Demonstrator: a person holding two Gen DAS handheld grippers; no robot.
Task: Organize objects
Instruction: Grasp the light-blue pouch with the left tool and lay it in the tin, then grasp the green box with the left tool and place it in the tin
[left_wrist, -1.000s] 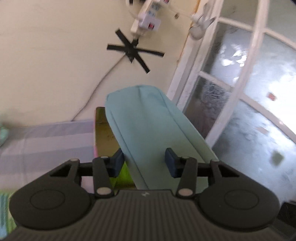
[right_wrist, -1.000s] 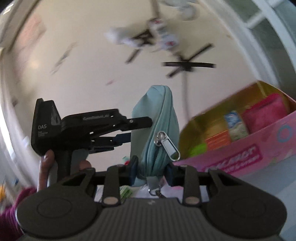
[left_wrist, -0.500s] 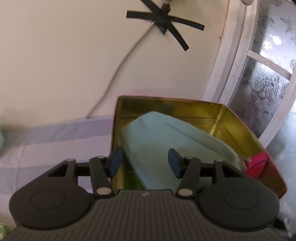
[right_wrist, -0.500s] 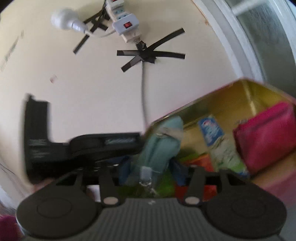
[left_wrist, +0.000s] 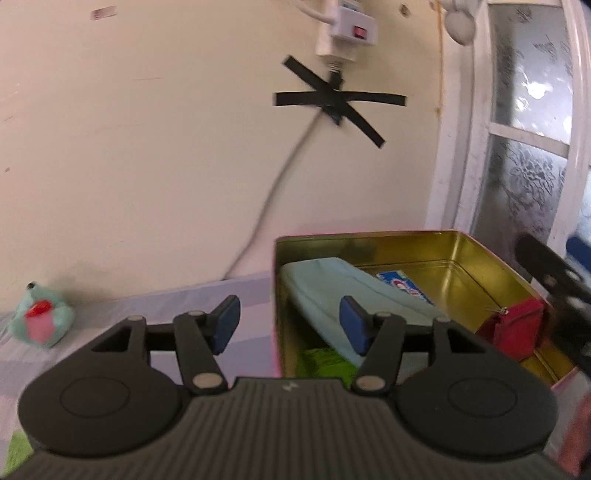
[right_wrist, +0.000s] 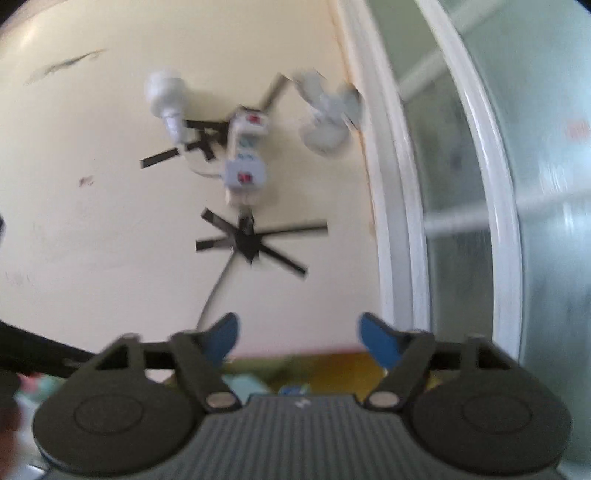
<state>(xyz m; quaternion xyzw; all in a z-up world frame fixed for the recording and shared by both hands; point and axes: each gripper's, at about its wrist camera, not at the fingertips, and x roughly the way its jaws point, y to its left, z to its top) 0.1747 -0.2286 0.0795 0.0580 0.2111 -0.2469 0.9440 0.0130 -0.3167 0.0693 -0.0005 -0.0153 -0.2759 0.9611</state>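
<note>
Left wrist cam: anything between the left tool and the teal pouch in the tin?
Nothing visible. The teal pouch already lies inside the tin; the left tool is opening with the tin's near-left wall between its fingers, touching nothing.

An open tin (left_wrist: 480, 251) sits on a striped cloth (left_wrist: 184, 299) against the wall (left_wrist: 147, 147), just left of a glazed door (left_wrist: 524, 147). Inside the tin, a zip pouch (left_wrist: 332, 284) lies along its left side, over a packet (left_wrist: 325, 362) at the near left corner. A small carton (left_wrist: 406, 286) lies to the right of the pouch, partly under it. A small purse (left_wrist: 517, 328) stands against the tin's right wall, toward the near end. Far left on the cloth, well apart from the tin, a soft toy (left_wrist: 40, 321) sits by the wall. On the wall above the tin hangs a power strip (left_wrist: 347, 33), its cable (left_wrist: 273, 192) taped below it and running down behind the tin's left corner.
</note>
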